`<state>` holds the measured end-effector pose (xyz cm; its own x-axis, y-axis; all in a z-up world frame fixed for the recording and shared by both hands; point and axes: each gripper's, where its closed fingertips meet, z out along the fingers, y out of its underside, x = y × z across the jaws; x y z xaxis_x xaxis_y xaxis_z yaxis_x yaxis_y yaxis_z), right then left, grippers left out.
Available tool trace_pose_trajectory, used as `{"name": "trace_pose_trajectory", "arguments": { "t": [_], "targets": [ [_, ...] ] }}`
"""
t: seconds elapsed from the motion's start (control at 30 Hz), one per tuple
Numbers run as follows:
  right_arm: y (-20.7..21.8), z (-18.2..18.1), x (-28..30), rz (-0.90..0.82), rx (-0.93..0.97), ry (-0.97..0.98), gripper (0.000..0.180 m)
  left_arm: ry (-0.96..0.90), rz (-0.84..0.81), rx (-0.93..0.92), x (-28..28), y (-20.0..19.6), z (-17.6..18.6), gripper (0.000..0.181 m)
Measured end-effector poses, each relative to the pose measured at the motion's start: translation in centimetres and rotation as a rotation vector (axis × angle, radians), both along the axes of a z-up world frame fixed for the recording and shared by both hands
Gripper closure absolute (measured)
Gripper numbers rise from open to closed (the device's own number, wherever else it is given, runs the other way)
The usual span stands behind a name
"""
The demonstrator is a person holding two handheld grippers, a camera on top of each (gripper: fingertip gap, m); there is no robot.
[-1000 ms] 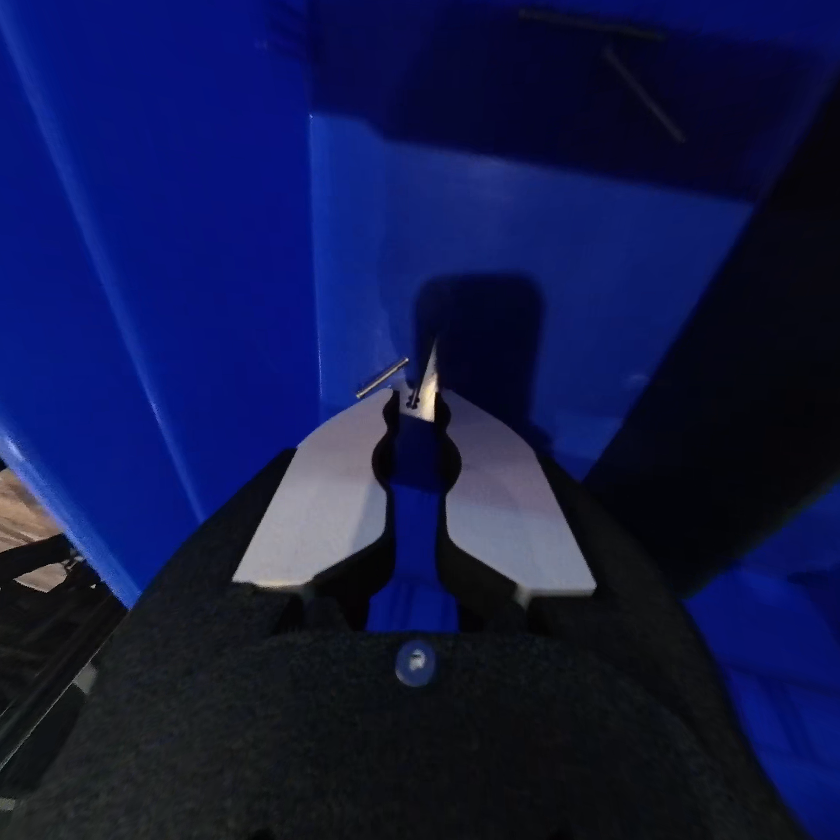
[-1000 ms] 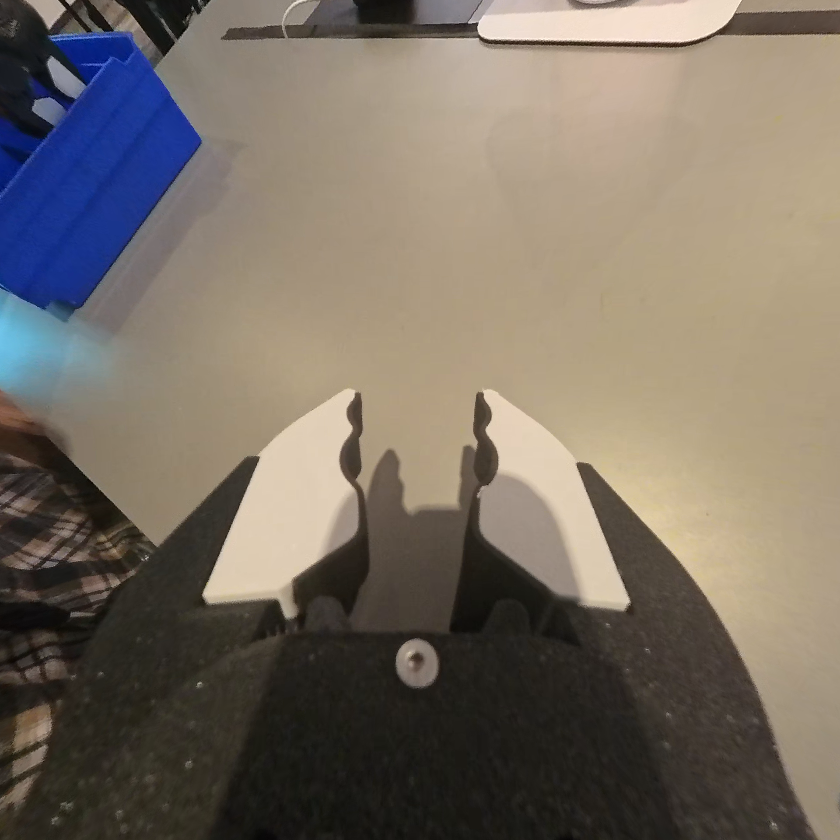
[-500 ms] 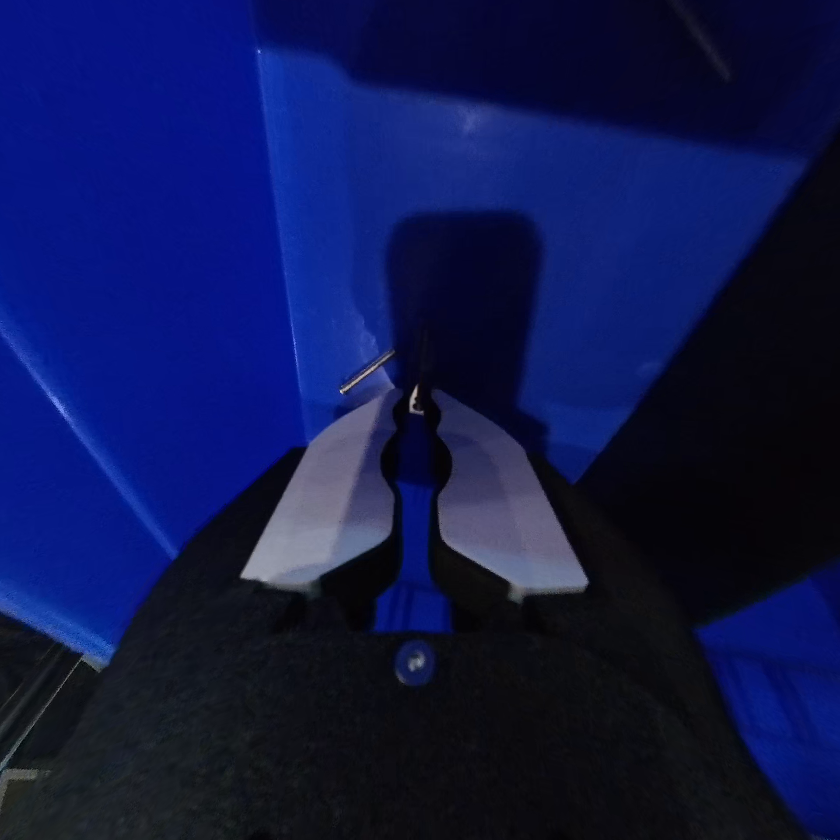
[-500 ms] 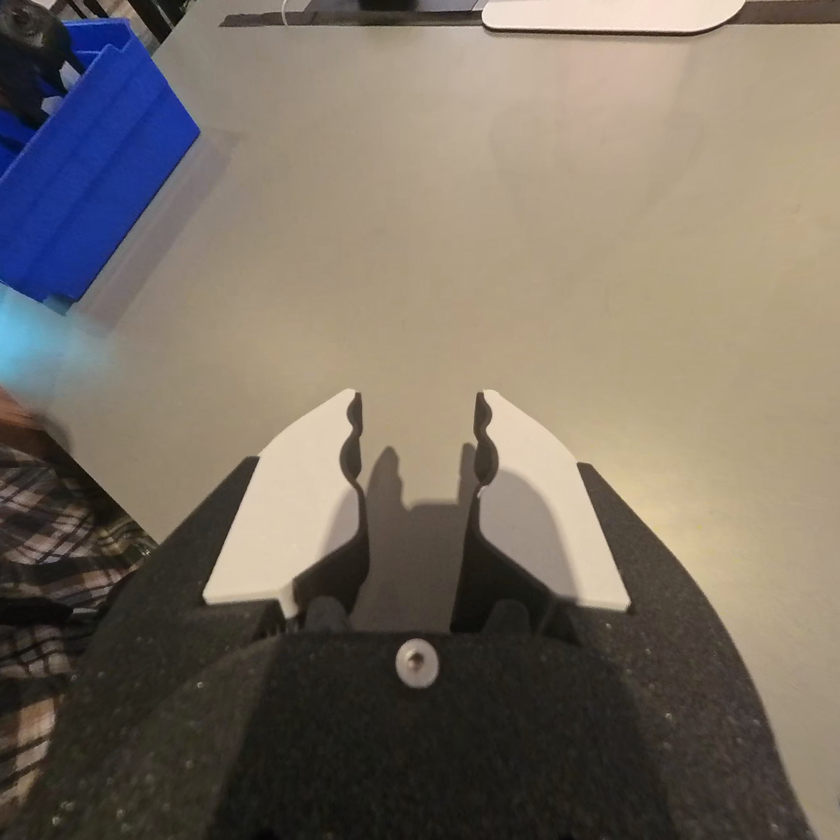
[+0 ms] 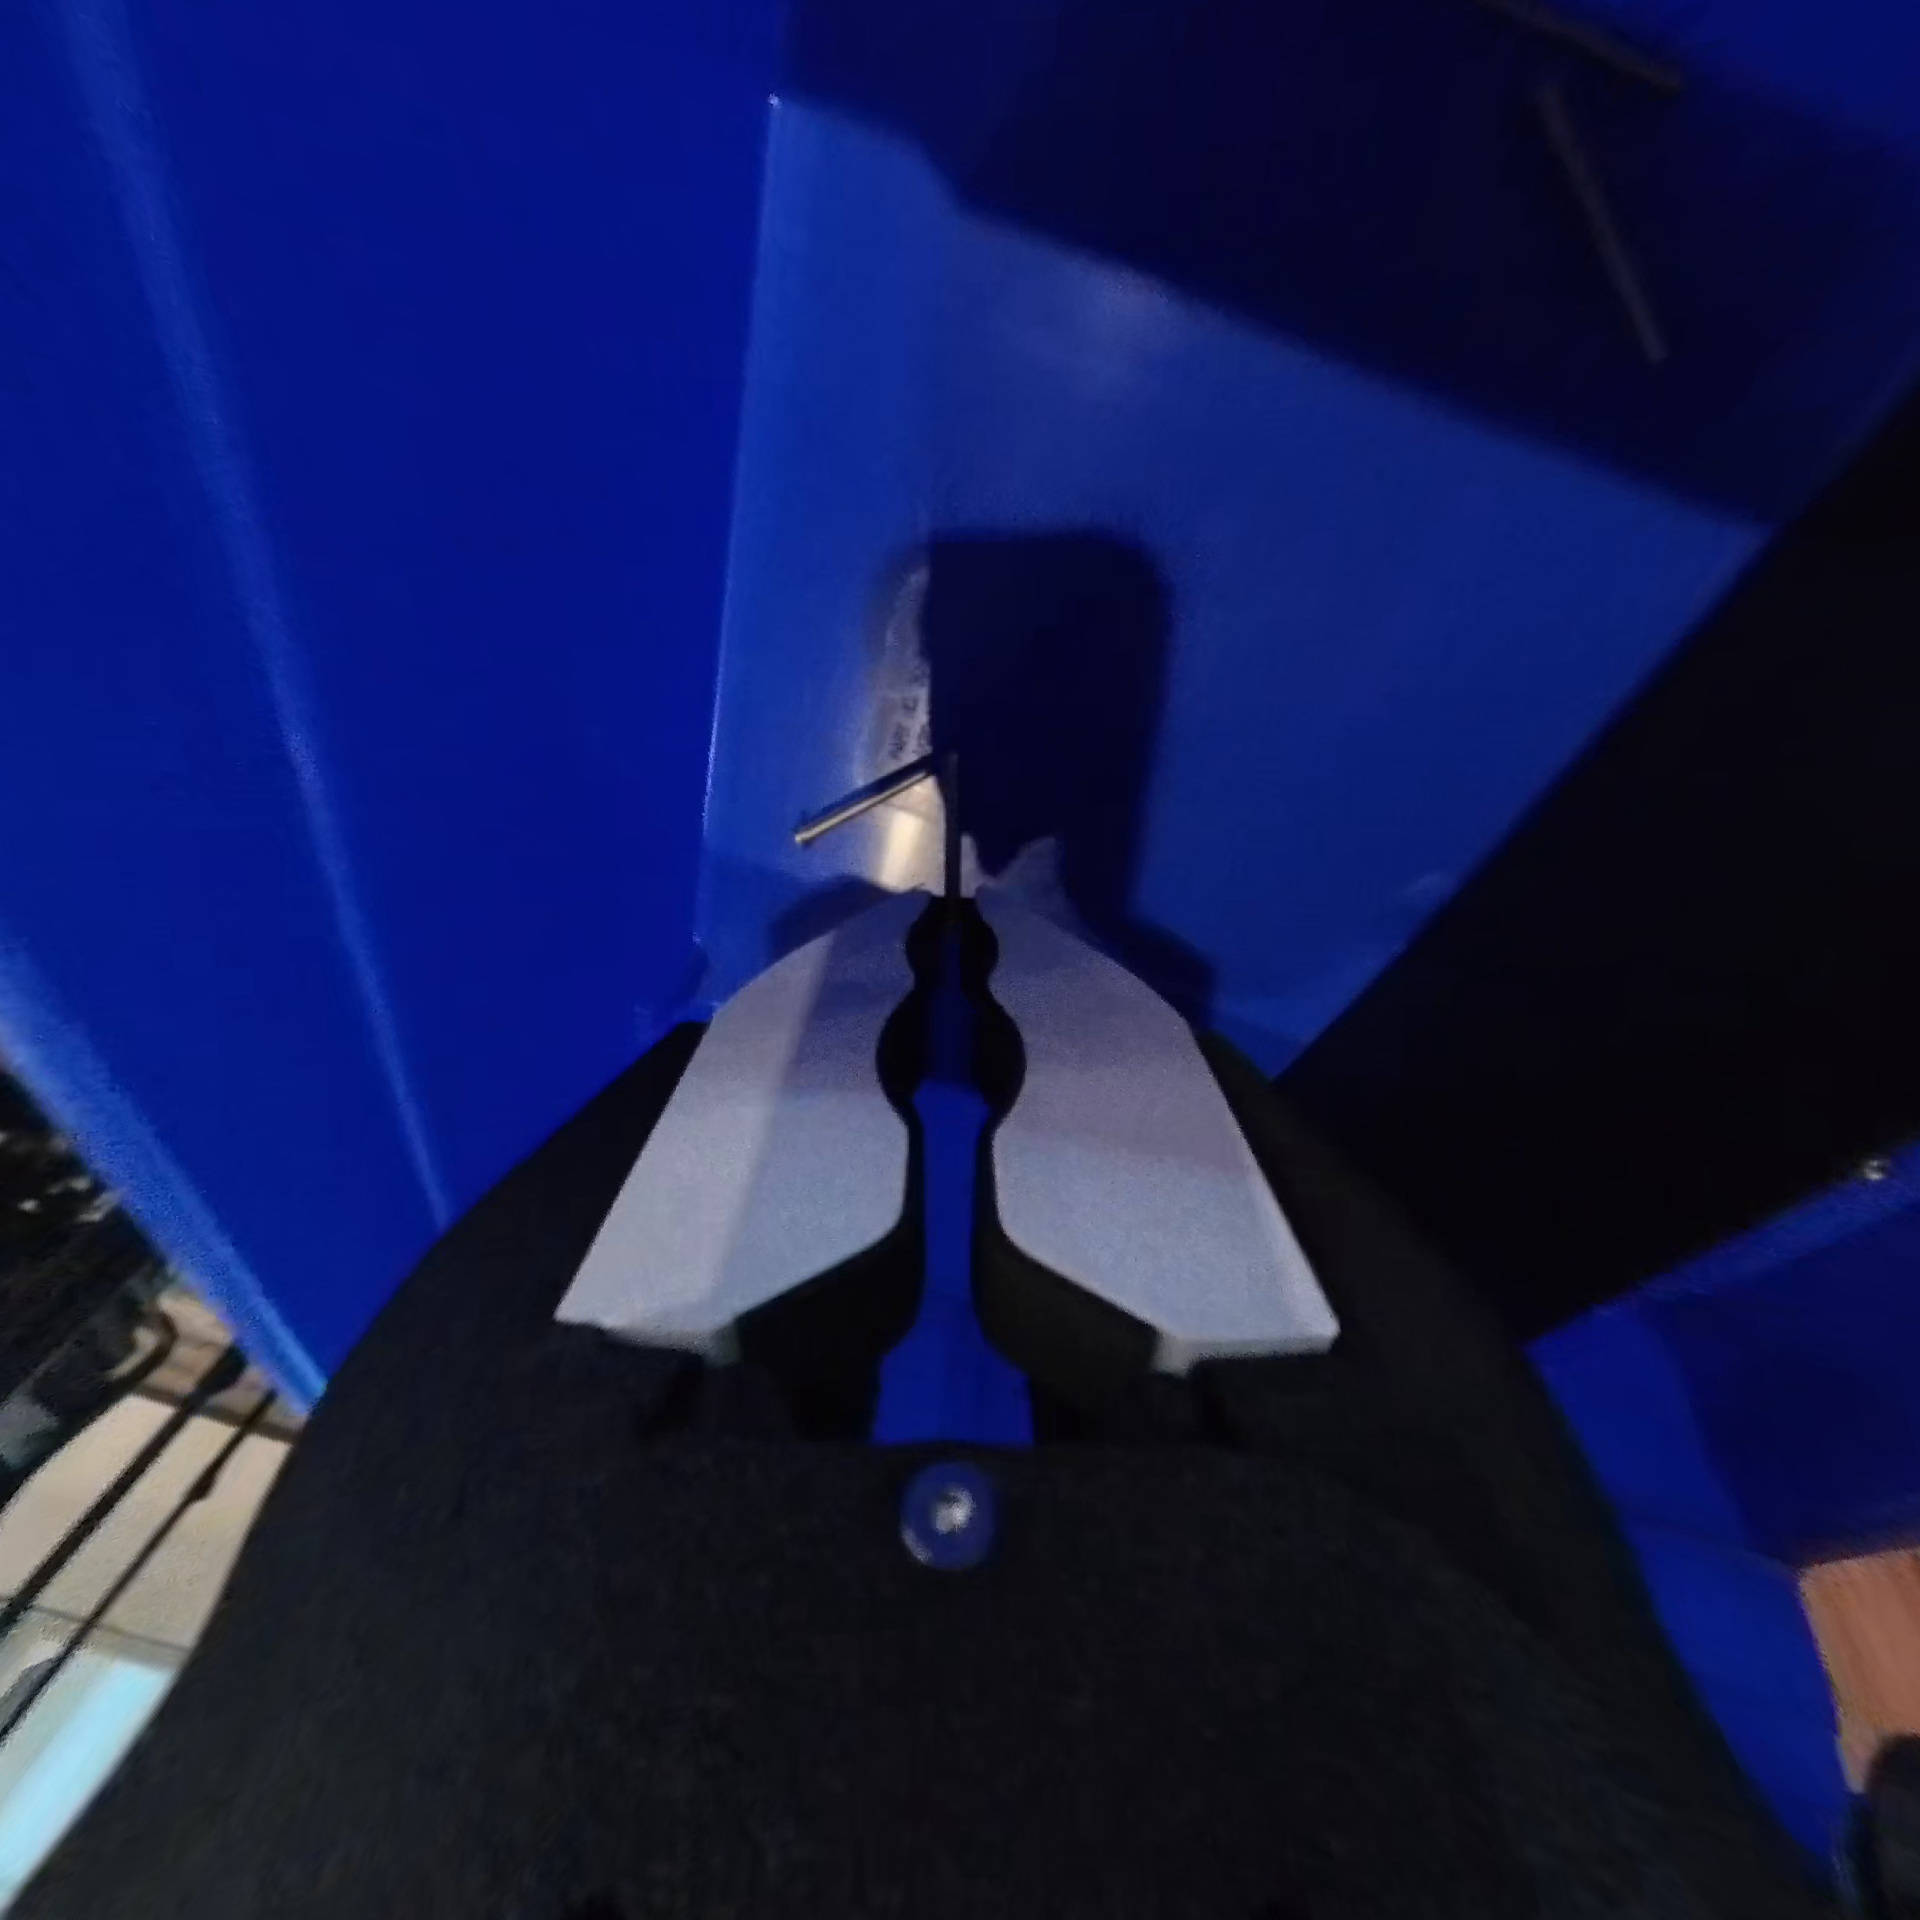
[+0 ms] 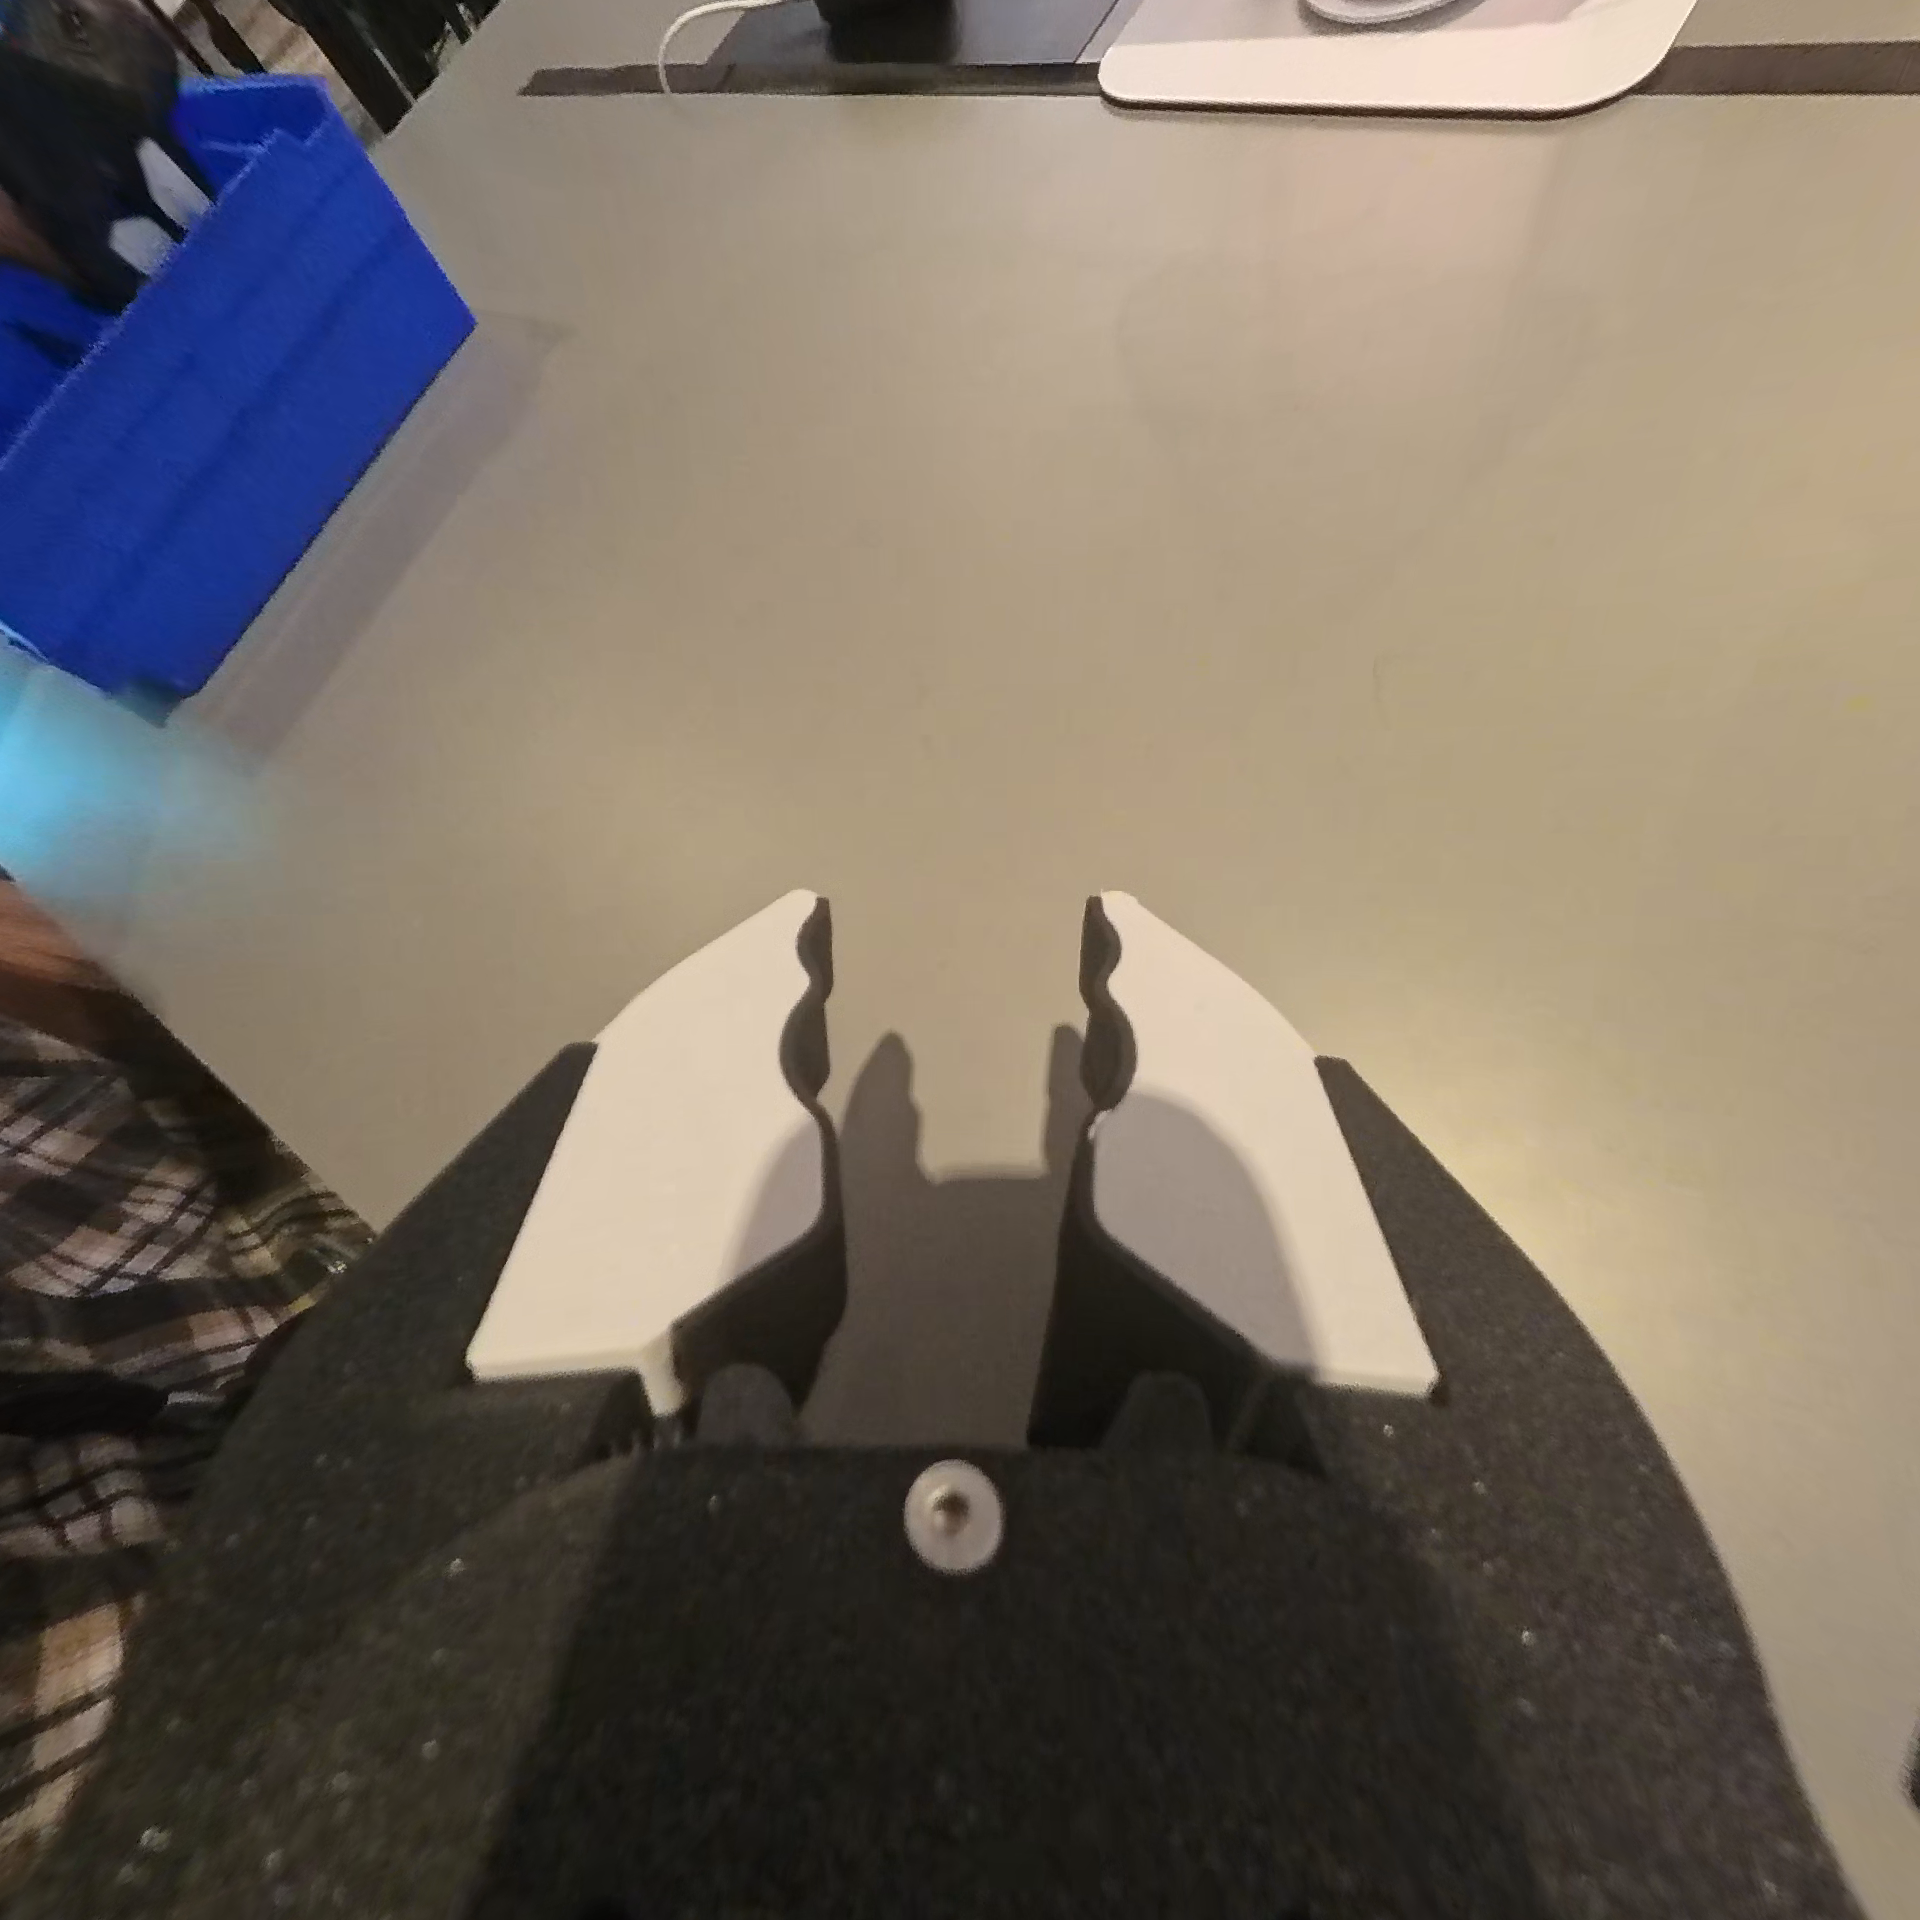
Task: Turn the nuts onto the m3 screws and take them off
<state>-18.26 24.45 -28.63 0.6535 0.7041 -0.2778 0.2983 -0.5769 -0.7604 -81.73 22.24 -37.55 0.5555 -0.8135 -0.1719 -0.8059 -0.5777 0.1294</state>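
My left gripper [image 5: 951, 906] is inside a blue bin [image 5: 416, 520], down near its floor. Its white fingers [image 5: 790, 1122] are shut on a thin dark m3 screw [image 5: 951, 821] that sticks straight out from the tips. A second screw [image 5: 857, 816] lies loose on the bin floor just left of the tips. Two more screws [image 5: 1600, 218] lie at the far upper right. My right gripper [image 6: 956, 914] is open and empty above the grey table [image 6: 1039, 520]. I see no nuts in either view.
In the right wrist view the blue bin [image 6: 260, 416] stands at the table's left edge with the left gripper [image 6: 83, 187] in it. A white pad [image 6: 1392, 52] and a cable [image 6: 707, 21] lie at the far edge. Plaid cloth [image 6: 125, 1195] shows at lower left.
The left gripper has shifted a little inside the bin and the held screw now points straight ahead instead of leaning. The right gripper has hardly moved.
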Motion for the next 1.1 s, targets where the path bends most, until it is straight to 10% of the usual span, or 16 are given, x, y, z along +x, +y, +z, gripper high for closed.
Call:
{"name": "trace_pose_trajectory", "arguments": {
  "t": [0.03, 0.7, 1.1],
  "targets": [
    [-0.1, 0.0, 0.0, 0.002, 0.000, 0.004, 0.134, -0.008, 0.023, 0.014, 0.1, 0.1, 0.4, 0.178],
    [-0.9, 1.0, 1.7, 0.037, 0.024, 0.146, 0.136, -0.602, 0.405, 0.628, 19.0, 1.1, 17.7, 0.179],
    [-1.7, 1.2, 2.3, 0.042, 0.018, 0.206, 0.136, -0.881, 0.651, 0.481, 34.7, 1.9, 8.2, 0.179]
  ]
}}
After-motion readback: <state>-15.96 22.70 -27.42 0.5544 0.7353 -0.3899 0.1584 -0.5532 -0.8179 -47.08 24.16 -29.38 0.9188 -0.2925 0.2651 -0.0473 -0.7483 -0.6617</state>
